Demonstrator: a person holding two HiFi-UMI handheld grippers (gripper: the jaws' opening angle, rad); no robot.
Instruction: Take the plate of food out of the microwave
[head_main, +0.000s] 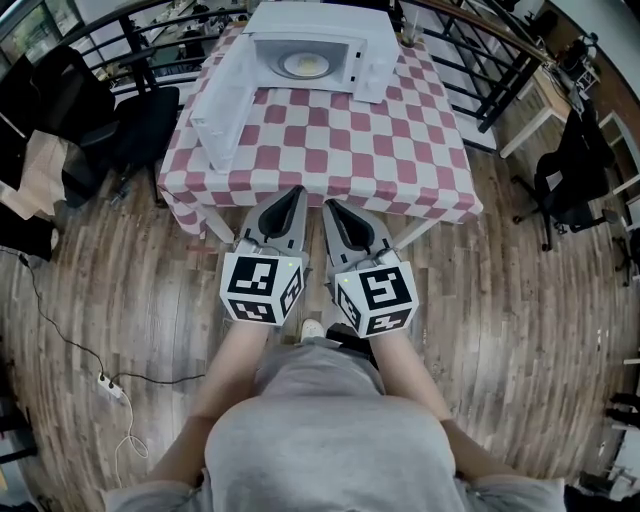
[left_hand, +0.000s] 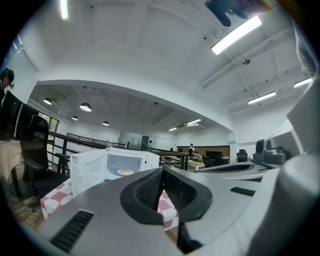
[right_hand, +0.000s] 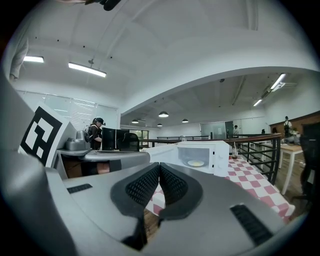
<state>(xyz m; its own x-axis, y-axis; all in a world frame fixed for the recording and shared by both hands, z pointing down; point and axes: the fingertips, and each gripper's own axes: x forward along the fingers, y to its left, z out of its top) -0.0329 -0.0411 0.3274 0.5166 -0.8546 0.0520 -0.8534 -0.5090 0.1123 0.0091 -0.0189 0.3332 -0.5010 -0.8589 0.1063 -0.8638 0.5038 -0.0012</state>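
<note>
Left gripper (left_hand: 161, 186), mine: jaws pressed together, nothing between them. Right gripper (right_hand: 159, 181), mine: jaws likewise closed tip to tip, empty. I hold both side by side over the wooden floor, just short of the table's (head_main: 420, 170) near edge; red-and-white checked cloth on it. Microwave (head_main: 300, 40): white, at the table's far end, door (head_main: 222, 118) swung wide to my left. Plate of food (head_main: 305, 65): inside the microwave, well apart from both grippers.
</note>
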